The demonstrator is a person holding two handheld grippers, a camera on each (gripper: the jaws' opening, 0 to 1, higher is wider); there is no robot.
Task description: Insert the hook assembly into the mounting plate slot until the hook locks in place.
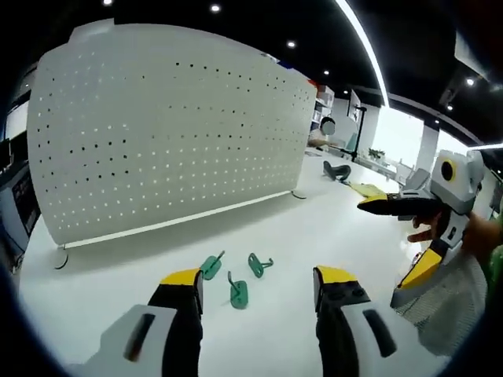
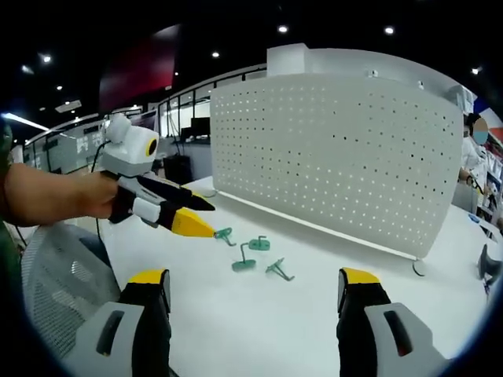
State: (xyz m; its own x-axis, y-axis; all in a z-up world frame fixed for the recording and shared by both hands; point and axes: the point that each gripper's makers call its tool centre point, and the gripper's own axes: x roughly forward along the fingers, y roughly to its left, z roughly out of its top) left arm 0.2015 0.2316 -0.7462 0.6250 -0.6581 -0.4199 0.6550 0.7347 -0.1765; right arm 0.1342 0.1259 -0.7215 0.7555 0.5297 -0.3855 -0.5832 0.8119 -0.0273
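With both grippers' fingers wide and empty, we judge our left gripper (image 1: 258, 287) nearer the green hooks (image 1: 238, 294) lying just ahead on the counter (image 1: 314, 236).

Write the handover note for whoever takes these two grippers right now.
Left gripper: open, holding nothing, above the table near the hooks.
Right gripper: open, holding nothing.
Green hooks: how many is hard to tell; one, one, one lie loose on the table in front of the white pegboard, which stands upright.
Done: nothing; no hook visibly mounted on the board.
Left: pick up a hook, insert it into a board slot until it locks.
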